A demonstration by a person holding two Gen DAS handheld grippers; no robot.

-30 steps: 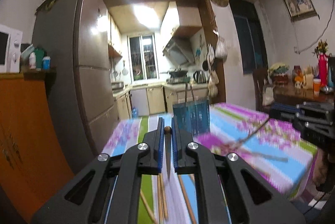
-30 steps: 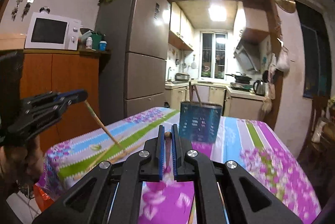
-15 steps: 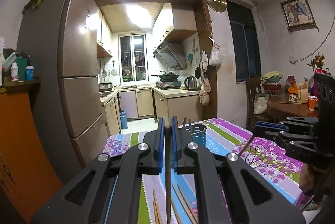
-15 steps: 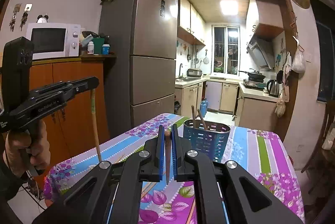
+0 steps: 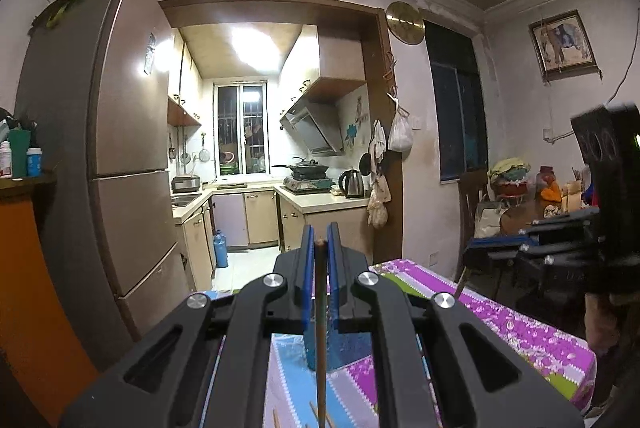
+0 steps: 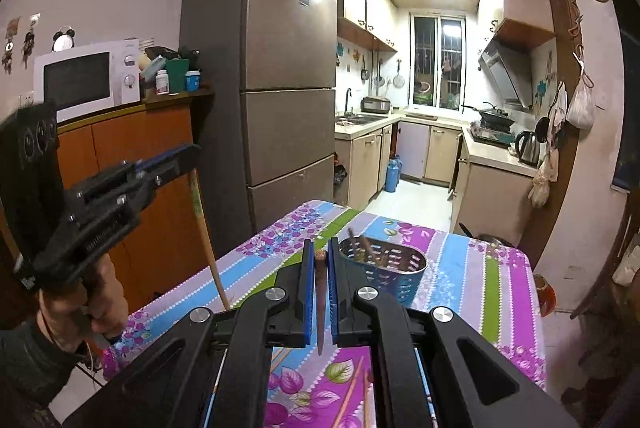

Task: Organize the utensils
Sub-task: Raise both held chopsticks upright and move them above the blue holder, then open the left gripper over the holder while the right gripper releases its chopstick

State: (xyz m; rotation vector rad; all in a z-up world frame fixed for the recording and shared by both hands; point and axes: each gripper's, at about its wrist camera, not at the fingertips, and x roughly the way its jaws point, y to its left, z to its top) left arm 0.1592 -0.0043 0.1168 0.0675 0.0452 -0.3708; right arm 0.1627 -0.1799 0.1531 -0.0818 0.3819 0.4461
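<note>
My left gripper is shut on a wooden chopstick that hangs down between its blue pads; from the right wrist view the same gripper holds that chopstick above the table's left edge. My right gripper is shut on a dark chopstick, raised above the table. The blue perforated utensil holder stands just beyond it with a few chopsticks inside. In the left wrist view the holder is mostly hidden behind the fingers. Loose chopsticks lie on the cloth.
The table wears a floral striped cloth. A tall fridge and an orange cabinet with a microwave stand left. The kitchen doorway lies behind. A chair and a cluttered side table are at right.
Both grippers have risen well above the table with their chopsticks, and the views have tilted up. The left chopstick now hangs nearly upright instead of slanting toward the table.
</note>
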